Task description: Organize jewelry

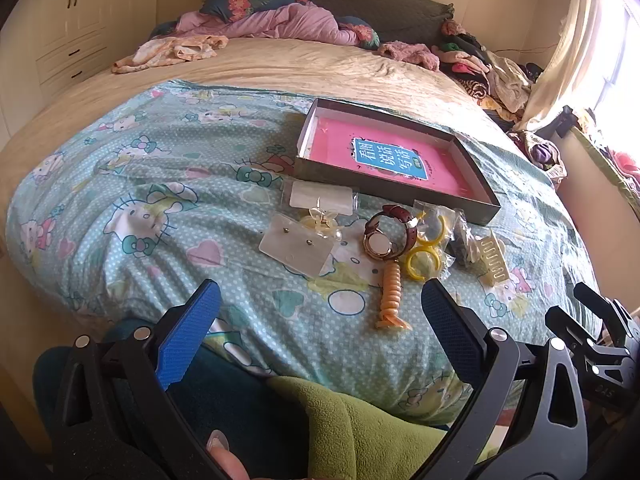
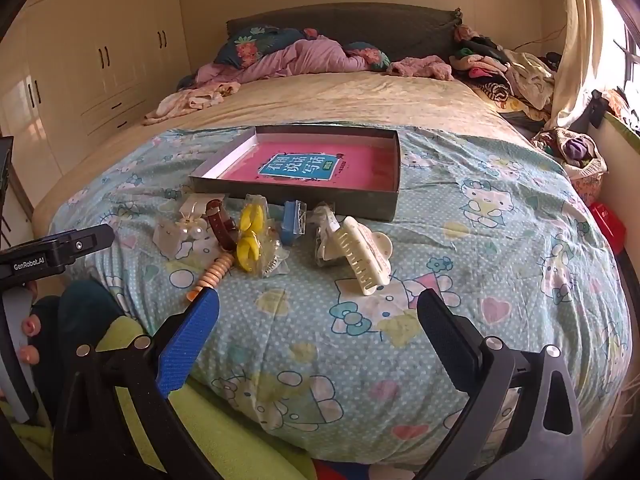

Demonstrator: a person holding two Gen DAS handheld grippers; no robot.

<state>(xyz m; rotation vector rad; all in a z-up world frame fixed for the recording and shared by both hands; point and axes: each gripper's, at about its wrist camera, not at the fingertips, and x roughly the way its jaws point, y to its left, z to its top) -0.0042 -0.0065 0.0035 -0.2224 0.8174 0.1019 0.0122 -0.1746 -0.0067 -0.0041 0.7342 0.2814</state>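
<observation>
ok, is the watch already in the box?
No. In the left wrist view the watch lies on the quilt in front of the box, among the other pieces.

Watch (image 1: 384, 232), yellow rings (image 1: 426, 248), cream claw clip (image 2: 364, 254) clustered before open box (image 2: 394, 200).

The quilt (image 2: 460, 240) is pale turquoise with white dots and cartoon cats. The box (image 2: 360, 200) is grey outside, its bottom pink with a blue label. The hair claw (image 2: 360, 256) is cream, the rings (image 1: 424, 262) yellow, the watch strap (image 1: 400, 216) maroon, the coil tie (image 1: 390, 292) peach.
</observation>
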